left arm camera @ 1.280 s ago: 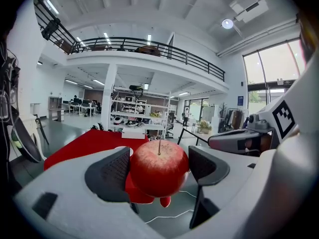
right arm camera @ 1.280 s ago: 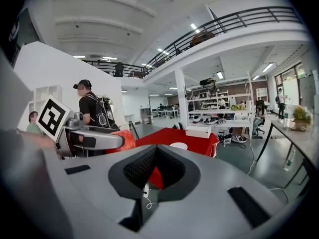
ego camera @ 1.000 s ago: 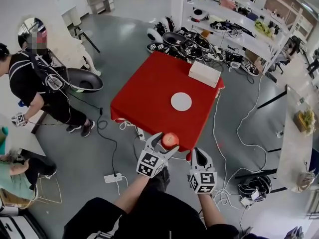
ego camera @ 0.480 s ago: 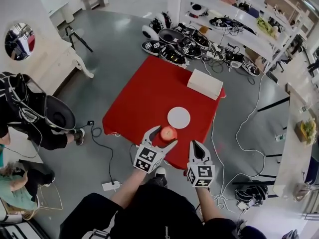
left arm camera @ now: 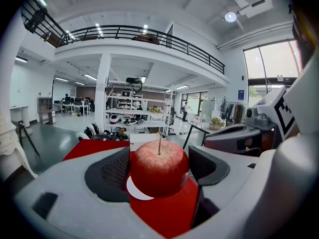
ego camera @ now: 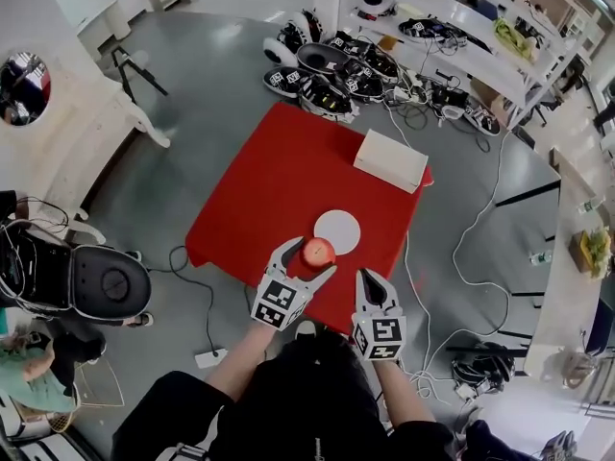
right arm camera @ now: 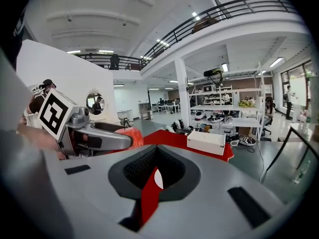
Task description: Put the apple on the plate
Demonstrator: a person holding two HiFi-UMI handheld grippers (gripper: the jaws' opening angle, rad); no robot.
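Note:
My left gripper (ego camera: 306, 257) is shut on a red apple (ego camera: 317, 252), held in the air over the near edge of the red table (ego camera: 279, 176). In the left gripper view the apple (left arm camera: 159, 168) fills the gap between the two dark pads, stem up. The round white plate (ego camera: 338, 230) lies on the red cloth just beyond and right of the apple; a sliver of the plate (left arm camera: 135, 191) shows under the fruit. My right gripper (ego camera: 373, 286) hangs shut and empty beside the left one, over the table's near edge. The plate (right arm camera: 157, 179) peeks through its jaw slit.
A white box (ego camera: 391, 159) sits at the table's far right corner. Cables and a power strip (ego camera: 211, 357) lie on the grey floor around the table. Shelves (ego camera: 452, 27) with gear stand behind it. A black round chair (ego camera: 110, 282) is at the left.
The view has moved forward toward the table. Both grippers, with the apple in the left one, now reach over the table's near edge, close to the plate. The person at left has dropped out of sight.

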